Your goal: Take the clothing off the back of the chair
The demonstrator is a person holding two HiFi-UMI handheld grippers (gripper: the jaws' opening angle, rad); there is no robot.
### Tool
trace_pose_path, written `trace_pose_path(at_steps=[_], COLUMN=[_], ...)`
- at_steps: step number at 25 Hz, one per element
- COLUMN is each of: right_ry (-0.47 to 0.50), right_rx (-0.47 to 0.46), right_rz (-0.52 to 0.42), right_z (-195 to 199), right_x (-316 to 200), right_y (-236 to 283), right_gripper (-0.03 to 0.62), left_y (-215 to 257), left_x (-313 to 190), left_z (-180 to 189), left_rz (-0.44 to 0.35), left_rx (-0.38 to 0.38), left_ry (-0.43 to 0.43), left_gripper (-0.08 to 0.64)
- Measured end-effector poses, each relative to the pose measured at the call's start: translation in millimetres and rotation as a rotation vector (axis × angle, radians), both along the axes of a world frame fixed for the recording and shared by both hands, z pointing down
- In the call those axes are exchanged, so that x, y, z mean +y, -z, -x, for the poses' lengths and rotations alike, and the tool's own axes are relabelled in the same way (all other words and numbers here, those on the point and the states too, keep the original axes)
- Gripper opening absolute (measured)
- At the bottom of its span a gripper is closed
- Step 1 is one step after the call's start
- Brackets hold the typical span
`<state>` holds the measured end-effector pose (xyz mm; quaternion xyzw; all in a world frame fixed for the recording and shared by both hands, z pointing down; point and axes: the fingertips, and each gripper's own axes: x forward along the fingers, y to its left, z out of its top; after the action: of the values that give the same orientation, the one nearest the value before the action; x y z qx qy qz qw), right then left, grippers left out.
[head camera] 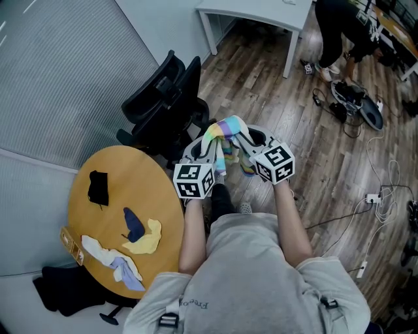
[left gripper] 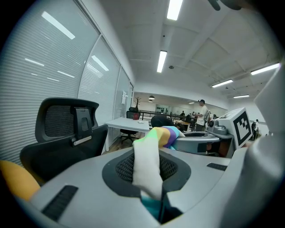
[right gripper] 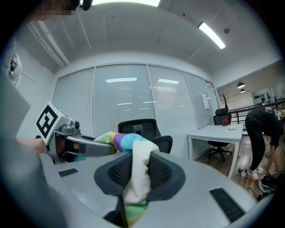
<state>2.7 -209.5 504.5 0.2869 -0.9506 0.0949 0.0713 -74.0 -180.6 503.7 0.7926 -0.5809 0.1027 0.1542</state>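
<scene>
The left gripper [left gripper: 149, 180] was clamped on one end of a rainbow-striped garment [head camera: 221, 130], its jaws nearly together with the white and teal cloth pinched in the slot between them. The right gripper [right gripper: 133, 185] was pinching the other end in the same way, with a fold of white and green cloth caught between its pads. The garment hung in a short arc between the two grippers, held up in the air in front of the person's chest. Its purple, blue and yellow stripes showed at the top of the arc.

The black office chair [head camera: 164, 104] stood just beyond the grippers, by the blinds. The garment was held apart from its back and headrest.

To the person's left stood a round wooden table [head camera: 134, 171] with loose pieces of clothing on its top. A black piece [head camera: 98, 188] lay alone toward the far side. A dark blue piece [head camera: 132, 224] lay touching a yellow piece [head camera: 147, 240] near the middle. A white piece [head camera: 96, 249] ran into a lavender piece [head camera: 128, 271] at the near edge. A dark heap of cloth [head camera: 60, 288] lay on the floor at the table's foot.

Further off, a white desk [head camera: 261, 14] stood on the plank floor, and another person [head camera: 339, 34] was bending over beside it.
</scene>
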Motion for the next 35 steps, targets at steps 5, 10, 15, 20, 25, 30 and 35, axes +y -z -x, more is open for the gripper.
trace_pose_path(at_steps=[5, 10, 15, 20, 25, 30, 35], right_ry=[0.007, 0.020, 0.043, 0.062, 0.080, 0.079, 0.064], right_rx=[-0.006, -0.006, -0.003, -0.003, 0.011, 0.015, 0.011], right_rz=[0.001, -0.004, -0.006, -0.014, -0.036, -0.042, -0.044], right_z=[2, 11, 20, 32, 35, 32, 23], right_x=[1, 5, 6, 7, 10, 10, 9], right_y=[0, 2, 3, 3, 6, 6, 6], right_gripper=[0.084, 0.084, 0.084, 0.084, 0.083, 0.081, 0.083], left_y=[3, 5, 8, 7, 8, 9, 9], left_x=[4, 8, 13, 17, 18, 17, 15], left_z=[2, 10, 17, 28, 31, 29, 20], left_rz=[-0.008, -0.015, -0.026, -0.030, -0.035, -0.037, -0.035], left_rx=[0.015, 0.018, 0.027, 0.030, 0.046, 0.054, 0.053], left_ry=[-0.001, 0.013, 0.021, 0.038, 0.054, 0.052, 0.034], left_gripper=[0.071, 0.071, 0.071, 0.071, 0.071, 0.071, 0.071])
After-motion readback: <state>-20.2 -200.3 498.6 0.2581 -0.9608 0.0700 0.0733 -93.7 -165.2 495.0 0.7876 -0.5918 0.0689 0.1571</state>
